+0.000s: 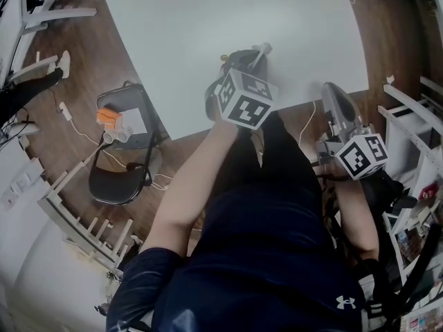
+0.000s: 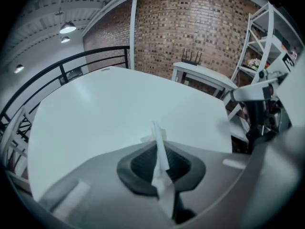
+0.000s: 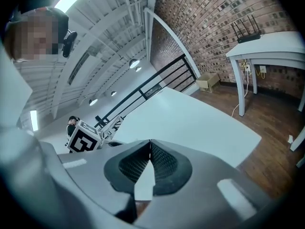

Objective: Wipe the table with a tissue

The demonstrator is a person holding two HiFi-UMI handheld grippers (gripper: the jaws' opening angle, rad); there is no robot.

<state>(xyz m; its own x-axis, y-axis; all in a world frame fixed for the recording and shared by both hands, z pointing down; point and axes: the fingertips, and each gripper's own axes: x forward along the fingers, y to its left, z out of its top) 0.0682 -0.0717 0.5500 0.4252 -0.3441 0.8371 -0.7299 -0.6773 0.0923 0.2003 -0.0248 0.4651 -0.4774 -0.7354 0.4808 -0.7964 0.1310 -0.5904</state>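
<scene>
Table: the white table (image 1: 228, 19) fills the upper half of my head view. Only the left gripper view shows its far edge and the brick wall behind it.
Chair: a dark folding chair (image 1: 121, 178) stands on the wood floor left of the table, in the head view alone. The small orange and white bits on its seat are too small for me to name.
Left gripper: the left gripper (image 1: 259, 54) is on a forearm stretched forward, with its tip over the table near the near edge. Its jaws are pinched on the tissue. The right gripper view catches its marker cube (image 3: 84, 138).
Right gripper: the right gripper (image 1: 336, 99) is at the person's right side, just off the table's edge and pointing forward. In its own view the jaws are pressed together at the tips. I cannot identify a pale wedge lower between them.
Tissue: the tissue (image 2: 159, 161) is a thin white strip standing between the left jaws and poking past the tips. I cannot tell whether it touches the table.
</scene>
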